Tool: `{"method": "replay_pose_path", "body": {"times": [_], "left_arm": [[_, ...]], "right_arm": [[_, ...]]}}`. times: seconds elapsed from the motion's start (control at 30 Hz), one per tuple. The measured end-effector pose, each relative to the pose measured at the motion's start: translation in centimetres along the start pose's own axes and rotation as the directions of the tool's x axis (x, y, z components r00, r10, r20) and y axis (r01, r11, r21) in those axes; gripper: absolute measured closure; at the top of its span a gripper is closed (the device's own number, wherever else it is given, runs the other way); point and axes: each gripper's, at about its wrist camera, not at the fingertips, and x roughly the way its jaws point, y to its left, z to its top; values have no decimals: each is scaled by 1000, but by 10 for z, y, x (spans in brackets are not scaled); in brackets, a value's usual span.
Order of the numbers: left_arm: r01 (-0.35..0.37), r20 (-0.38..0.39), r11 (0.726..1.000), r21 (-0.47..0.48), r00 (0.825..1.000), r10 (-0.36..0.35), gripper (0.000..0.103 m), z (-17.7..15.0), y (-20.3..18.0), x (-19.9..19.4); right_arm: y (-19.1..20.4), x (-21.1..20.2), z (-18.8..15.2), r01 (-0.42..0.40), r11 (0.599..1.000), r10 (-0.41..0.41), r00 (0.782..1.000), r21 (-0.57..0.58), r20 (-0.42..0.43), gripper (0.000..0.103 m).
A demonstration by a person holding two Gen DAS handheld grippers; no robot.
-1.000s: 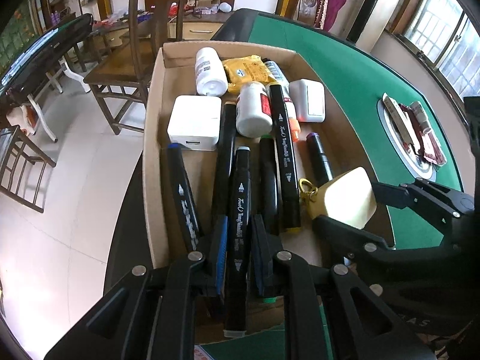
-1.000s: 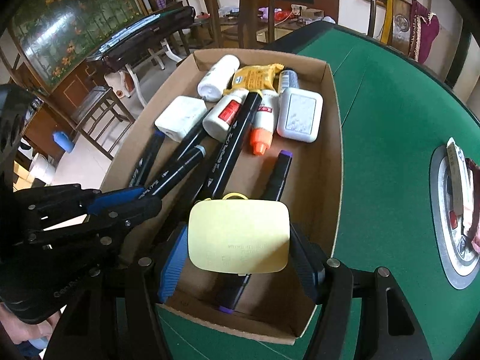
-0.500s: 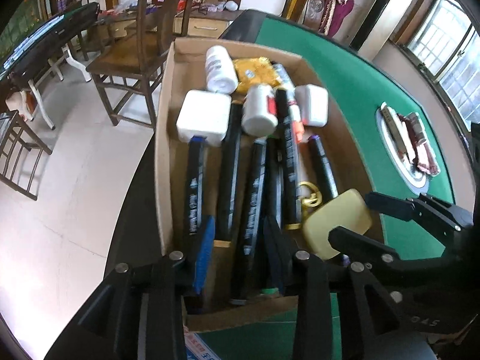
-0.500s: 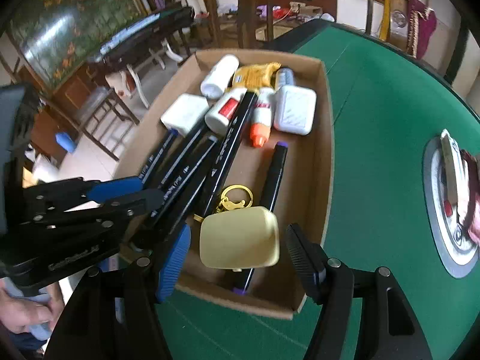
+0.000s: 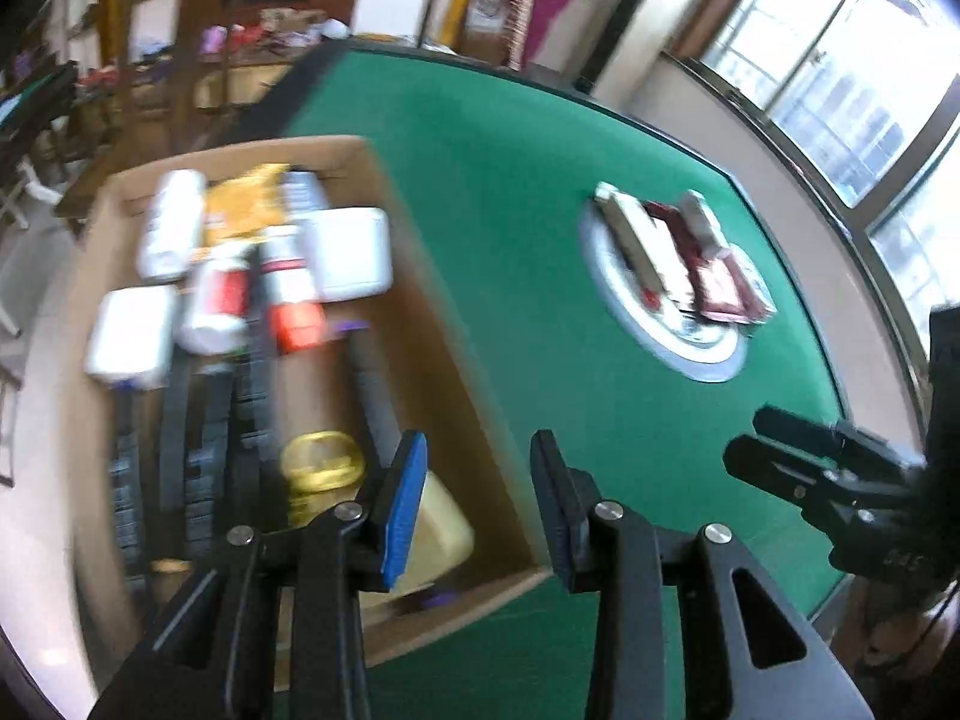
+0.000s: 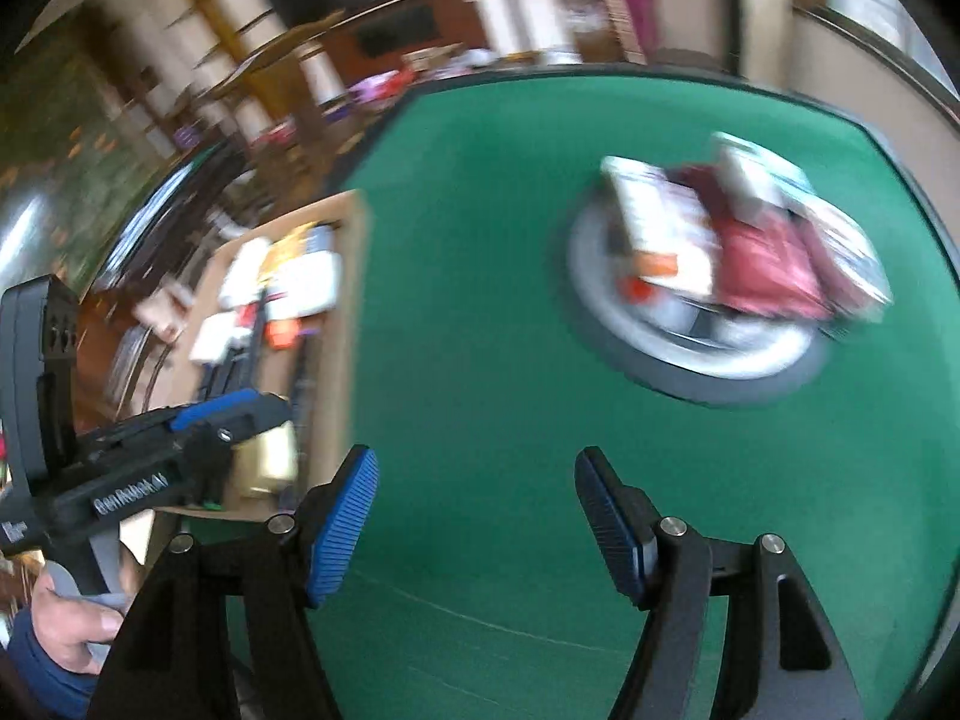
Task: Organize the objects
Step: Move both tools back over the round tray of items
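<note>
A cardboard box (image 5: 456, 372) holds several black markers (image 5: 204, 438), white bottles (image 5: 171, 222), a white case (image 5: 351, 252) and a pale yellow case (image 5: 441, 534) with a gold ring (image 5: 324, 468). My left gripper (image 5: 480, 504) is open and empty above the box's right wall. Over the green felt, my right gripper (image 6: 477, 492) has its jaws opening with nothing between them. Ahead of it sits a round tray (image 6: 690, 360) with red and white packets (image 6: 768, 264). In the right wrist view the box (image 6: 348, 300) lies to the left, with the left gripper (image 6: 264, 414) over it.
The green table (image 5: 528, 192) stretches right of the box to a window. The round tray (image 5: 708, 360) lies mid-table, and the right gripper (image 5: 756, 441) hangs near the table's right edge. A person's hand (image 6: 60, 618) holds the left gripper's handle. Chairs and furniture stand behind.
The left gripper let go of a black marker and the right let go of the yellow case; both lie in the box. Both grippers swung right, away from the box toward the tray.
</note>
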Motion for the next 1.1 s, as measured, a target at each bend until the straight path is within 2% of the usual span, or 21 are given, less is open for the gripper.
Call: {"method": "replay_pose_path", "body": {"times": [0.2,0.33,0.47,0.57,0.63,0.73,0.83,0.9,0.93,1.0,1.1], "left_arm": [[56,-62,998,25,997,-54,68,18,-59,41],[61,-98,998,28,993,-58,68,29,-89,68],[63,-117,998,18,991,-60,67,56,-117,98],[62,-131,998,3,989,-61,60,80,-130,120],[74,-146,997,-16,986,-75,59,99,-134,138],[42,-175,998,-43,983,-48,58,124,-142,167],[-20,-183,999,-32,983,14,57,140,-152,189],[-108,-207,994,11,972,108,56,148,-161,205],[-125,-207,992,-1,971,122,56,151,-161,209],[-110,-197,993,-33,975,102,48,157,-159,215],[-119,-179,993,-26,977,112,49,164,-159,217]], "right_arm": [[-85,-21,-23,50,988,-49,999,143,-12,30],[-131,-32,-40,61,979,-57,998,196,-26,30],[-168,-44,-51,73,972,-69,997,222,-27,30],[-190,-54,-56,77,967,-73,997,243,-22,30],[-205,-59,-60,80,965,-76,997,250,-23,30],[-221,-66,-66,83,963,-79,997,257,-26,30],[-236,-72,-71,84,961,-78,996,264,-31,30],[-243,-75,-73,85,960,-80,996,267,-31,30],[-246,-77,-73,83,960,-77,997,267,-33,30],[-250,-79,-74,82,960,-77,997,267,-29,30],[-257,-81,-72,77,958,-73,997,276,-25,30]]}}
